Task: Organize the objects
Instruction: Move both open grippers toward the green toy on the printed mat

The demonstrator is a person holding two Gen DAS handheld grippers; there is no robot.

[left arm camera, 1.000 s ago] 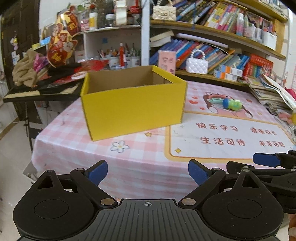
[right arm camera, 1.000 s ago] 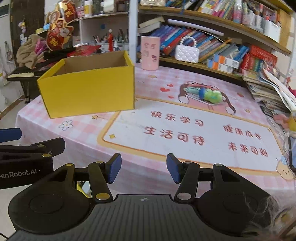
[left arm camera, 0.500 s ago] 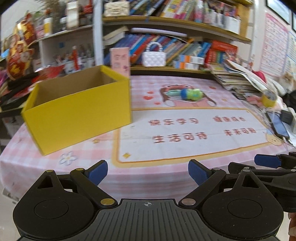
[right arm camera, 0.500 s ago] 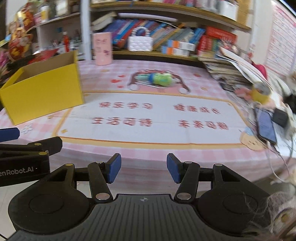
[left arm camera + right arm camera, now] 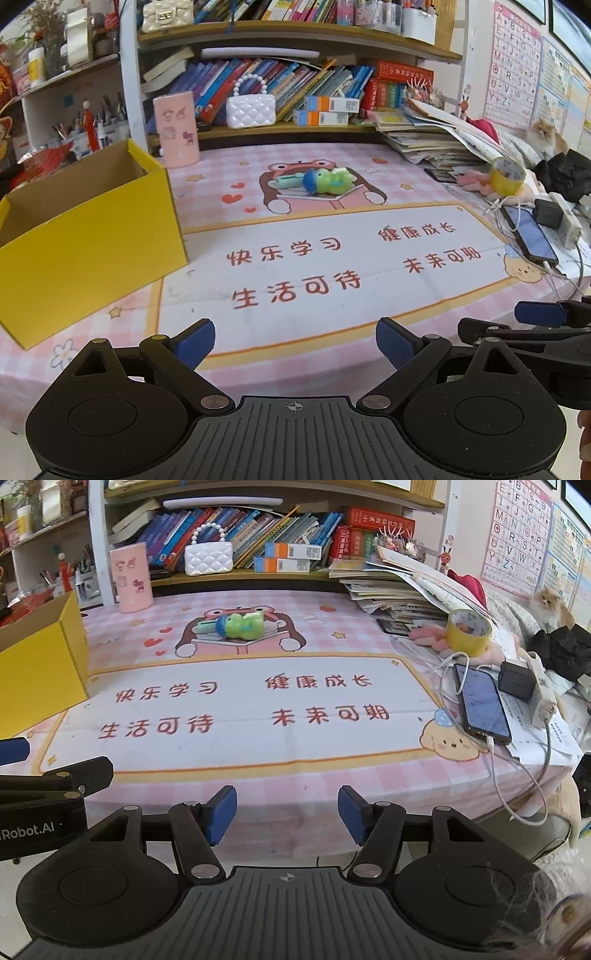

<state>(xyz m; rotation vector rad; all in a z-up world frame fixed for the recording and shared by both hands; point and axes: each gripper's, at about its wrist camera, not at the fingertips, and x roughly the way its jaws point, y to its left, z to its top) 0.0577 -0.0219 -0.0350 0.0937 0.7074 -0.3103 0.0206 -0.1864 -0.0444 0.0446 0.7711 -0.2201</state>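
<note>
Left gripper (image 5: 294, 343): jaws spread wide, nothing between pads, held short of table edge (image 5: 280, 373). Right gripper (image 5: 287, 815): jaws likewise apart, empty, alongside left, same standoff. Judged: pre-approach posture, both ready to take item.

Green toy (image 5: 240, 626): lying flat on printed mat (image 5: 236, 709), far side, well apart from both grippers. Likely pick target.

Yellow box (image 5: 88, 236): open-topped, left of mat, mouth up. Judged receptacle. Interior not visible.

Tape roll (image 5: 468, 632), phone (image 5: 482, 705): right edge, amid cables.

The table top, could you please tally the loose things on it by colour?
Yellow: 2, the yellow box and the tape roll.
Pink: 1, the pink canister.
Green: 1, the green toy.
Black: 1, the phone.
Total: 5.
</note>
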